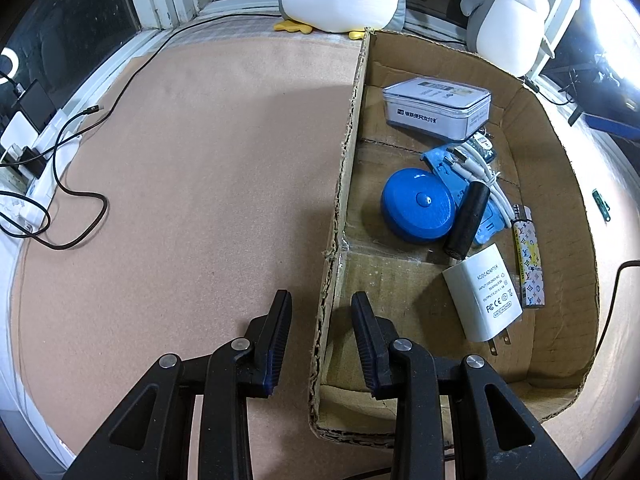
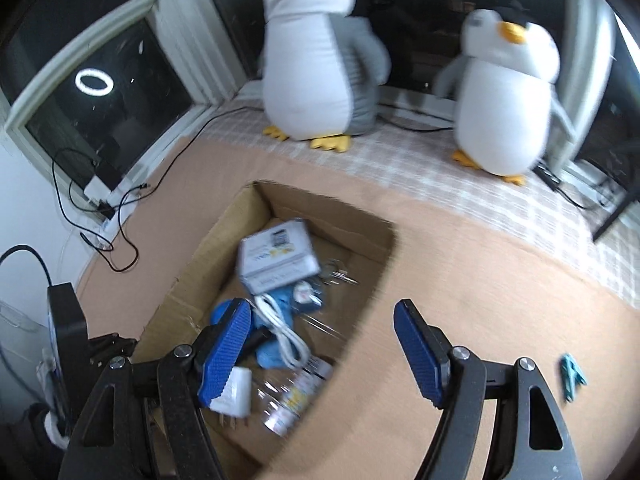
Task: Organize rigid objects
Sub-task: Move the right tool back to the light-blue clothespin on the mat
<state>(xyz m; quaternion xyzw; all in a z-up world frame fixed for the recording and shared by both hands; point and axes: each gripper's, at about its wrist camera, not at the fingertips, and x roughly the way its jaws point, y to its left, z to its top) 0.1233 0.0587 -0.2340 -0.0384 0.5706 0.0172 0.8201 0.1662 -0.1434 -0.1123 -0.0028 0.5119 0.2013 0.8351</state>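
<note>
Cardboard box [image 1: 560, 184] lies on the pinkish table cover [image 1: 200, 160] and fills the right half of the left wrist view. The left gripper [image 1: 321, 304] points steeply down at the bottom centre, its jaws set astride the box's left wall [image 1: 340, 200] at their narrowest; whether the pads press the wall I cannot tell. Inside the box lie a white tin [image 1: 436, 106], a blue round case [image 1: 418, 206], a black cylinder [image 1: 466, 220], a white adapter [image 1: 482, 294] and a patterned lighter [image 1: 529, 260]. In the blurred right wrist view, the right gripper [image 2: 322, 316] hangs tilted down over the box's lower right edge, jaws wide apart with nothing between them. A teal clothespin [image 2: 572, 376] lies on the cover at the lower right, outside the box.
</note>
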